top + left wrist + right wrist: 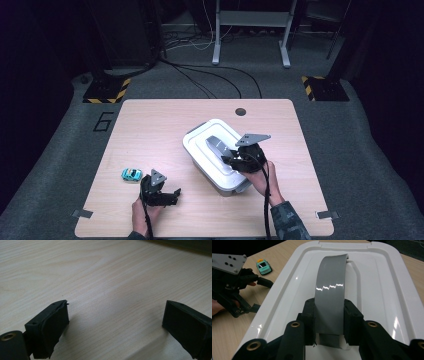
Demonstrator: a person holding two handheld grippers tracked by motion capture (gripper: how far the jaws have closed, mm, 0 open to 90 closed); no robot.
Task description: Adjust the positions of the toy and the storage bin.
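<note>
The grey handle (329,293) of the white box lid (372,290) sits clamped between the jaws of the right gripper (329,322), which close on its two edges near the handle's lower end. The lid lies on the white box (212,150), directly under and ahead of that gripper. Off to its left, the left gripper (161,192) rests low over bare table (105,277) with its jaws wide and nothing between them. A small teal toy car (131,174) stands just beyond the left gripper.

Bare table (150,130) beyond toy car (131,174)
</note>
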